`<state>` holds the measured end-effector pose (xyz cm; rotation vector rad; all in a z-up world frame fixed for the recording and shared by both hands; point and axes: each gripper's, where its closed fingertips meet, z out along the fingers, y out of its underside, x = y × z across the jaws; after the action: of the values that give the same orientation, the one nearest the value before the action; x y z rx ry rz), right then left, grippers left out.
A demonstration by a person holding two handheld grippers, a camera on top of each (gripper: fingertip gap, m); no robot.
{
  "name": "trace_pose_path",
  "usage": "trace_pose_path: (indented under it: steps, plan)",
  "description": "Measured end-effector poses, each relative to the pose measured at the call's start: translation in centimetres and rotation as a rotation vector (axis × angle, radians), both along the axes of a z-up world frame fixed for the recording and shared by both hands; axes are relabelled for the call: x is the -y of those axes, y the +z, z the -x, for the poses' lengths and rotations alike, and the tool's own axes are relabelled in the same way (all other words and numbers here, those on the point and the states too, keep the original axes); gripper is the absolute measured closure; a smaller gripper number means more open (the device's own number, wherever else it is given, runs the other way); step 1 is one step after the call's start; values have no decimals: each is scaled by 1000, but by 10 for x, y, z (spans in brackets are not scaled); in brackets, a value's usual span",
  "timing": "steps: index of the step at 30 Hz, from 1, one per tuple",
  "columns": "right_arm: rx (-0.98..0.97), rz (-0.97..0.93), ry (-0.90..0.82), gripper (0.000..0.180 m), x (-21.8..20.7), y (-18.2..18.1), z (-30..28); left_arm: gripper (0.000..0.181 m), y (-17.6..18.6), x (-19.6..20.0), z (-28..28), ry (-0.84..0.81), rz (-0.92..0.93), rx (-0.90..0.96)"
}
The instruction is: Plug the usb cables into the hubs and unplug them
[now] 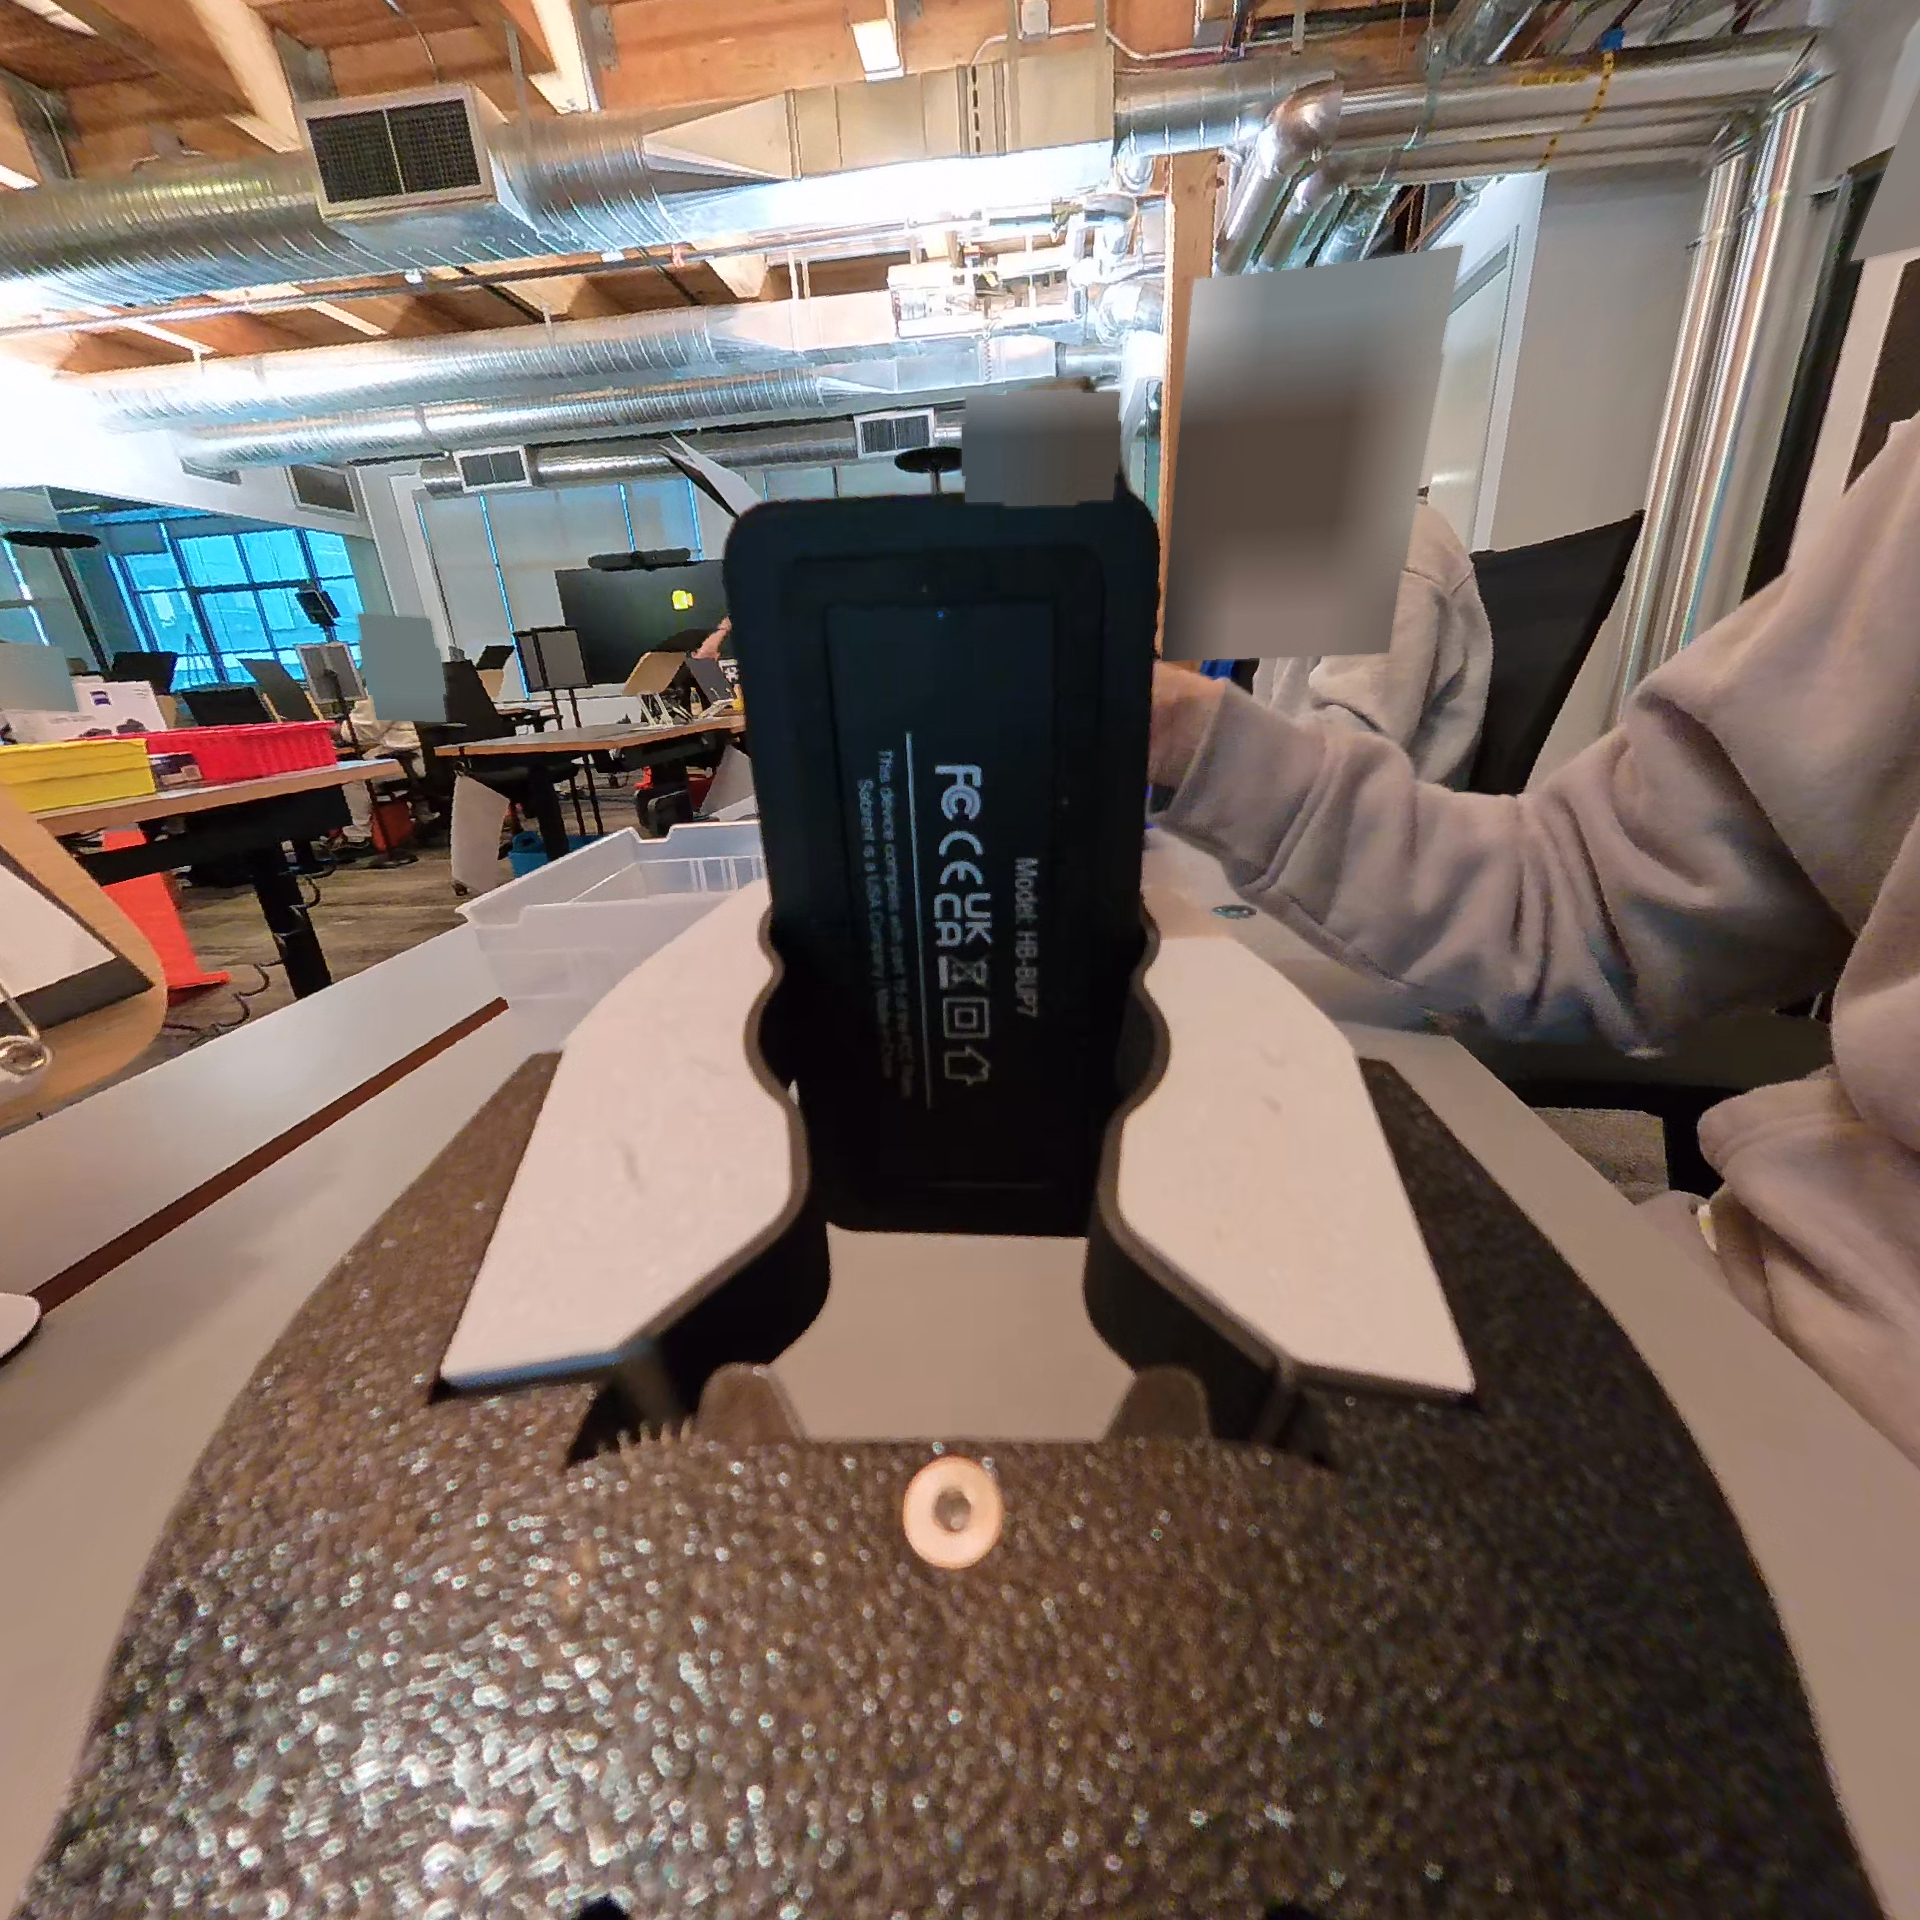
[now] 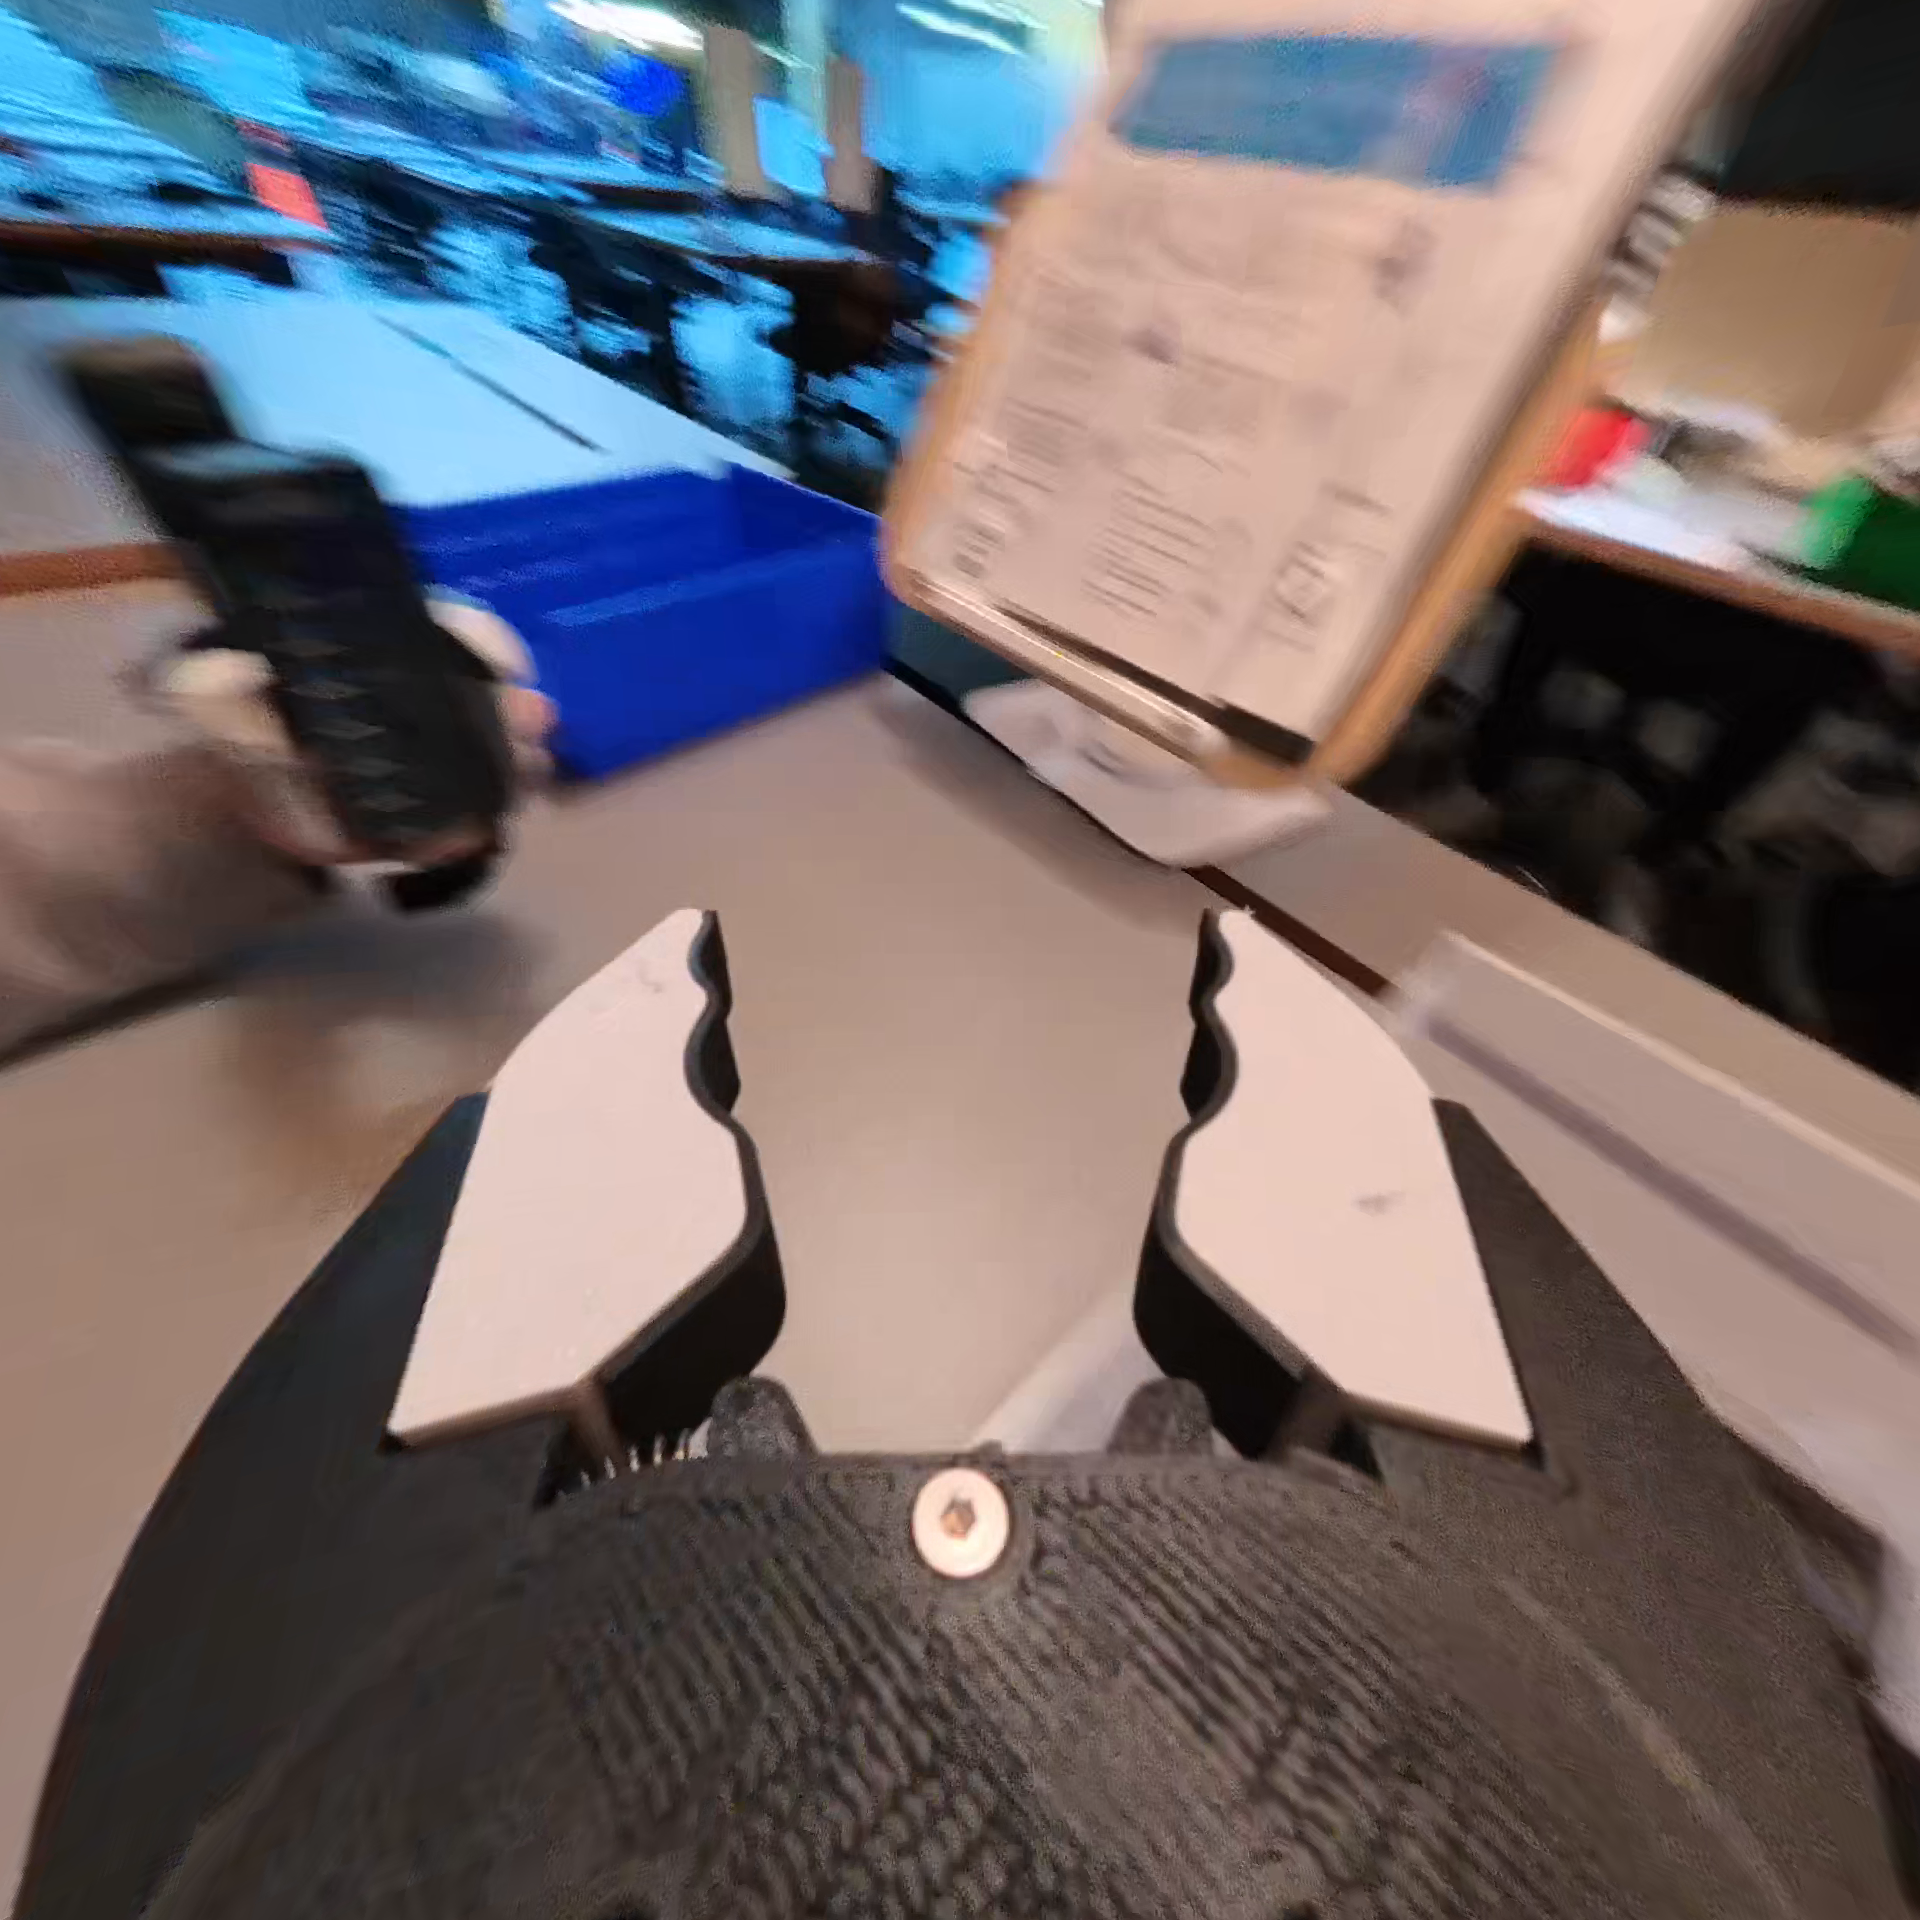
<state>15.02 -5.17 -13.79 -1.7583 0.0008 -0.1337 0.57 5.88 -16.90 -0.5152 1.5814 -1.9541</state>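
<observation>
While the black hub (image 1: 940, 831) was clamped by its lower end between the two fingers of the left gripper (image 1: 951, 997), most of its length was left standing upright and unsupported above the grey table (image 1: 260, 1122). Its printed underside was turned to the camera, so its ports could not be seen in that view, and no usb cable could be made out in either view. The right gripper (image 2: 956, 1029) was held wide apart and empty over the table; its view was heavily smeared, which suggested fast motion. In that view the hub (image 2: 312, 623) was seen tilted, near a blue bin (image 2: 665, 582). Slippage or pivoting of the hub could be caused by a sideways push during plugging, given so low a grip. A collision with the leaning clipboard (image 2: 1226, 374) could be caused by a hurried swing.
</observation>
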Motion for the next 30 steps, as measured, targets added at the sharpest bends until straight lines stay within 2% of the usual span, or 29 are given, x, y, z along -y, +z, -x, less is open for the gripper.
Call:
trace_pose_path:
  steps: [1, 4, 8, 11, 23, 28, 30]
  plan:
    - [11, -16, 95, 95, -14, 4, 27, 122, -1, 1, -1, 0, -5, -4]
    - [65, 40, 305, 97, -61, -9, 91, 120, -5, 6, -2, -10, -23, -14]
    - [116, 30, 457, 101, -113, -15, 137, 121, -9, 13, -2, -27, -46, -16]
    - [48, 6, 607, 122, -127, -9, 157, 121, -5, 9, 0, -22, -27, 8]
    - [53, -117, 697, 108, -137, 4, 168, 120, -6, -3, -4, 42, -32, 6]
    - [105, -72, 687, 110, -147, -11, 166, 121, -10, 0, -6, 41, -50, -5]
    - [98, -62, 731, 122, -146, -17, 169, 120, -12, -1, -8, 47, -52, -15]
